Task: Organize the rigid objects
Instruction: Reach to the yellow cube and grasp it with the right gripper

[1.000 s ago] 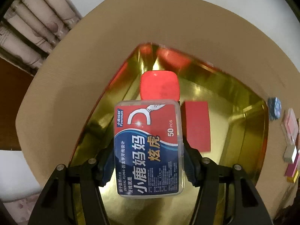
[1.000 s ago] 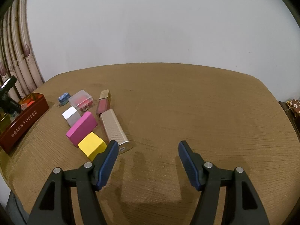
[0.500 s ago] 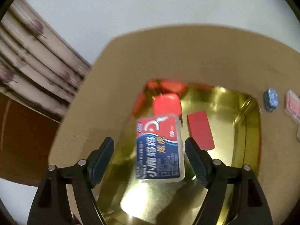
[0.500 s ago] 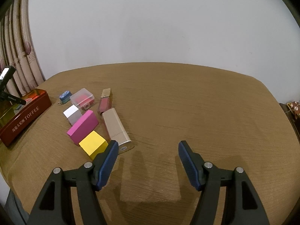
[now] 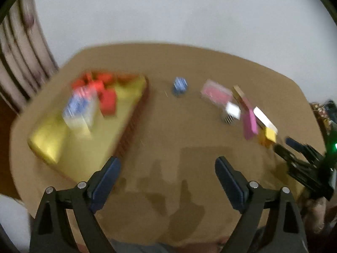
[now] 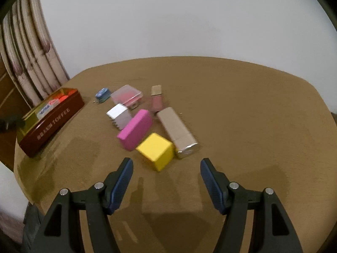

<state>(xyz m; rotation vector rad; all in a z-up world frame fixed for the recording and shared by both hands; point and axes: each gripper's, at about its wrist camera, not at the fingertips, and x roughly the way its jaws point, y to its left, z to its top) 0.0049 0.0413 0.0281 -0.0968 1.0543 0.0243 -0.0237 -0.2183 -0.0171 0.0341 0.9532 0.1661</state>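
A brown table holds a red tin at the left, its gold inside carrying a blue-and-white floss box and red blocks. The left gripper hangs over bare cloth beside the tin, jaws opening, nothing between them. The right gripper stands apart and empty just short of a yellow cube, which sits in a loose cluster with a pink block, gold case, silver cube, clear box and small blue piece
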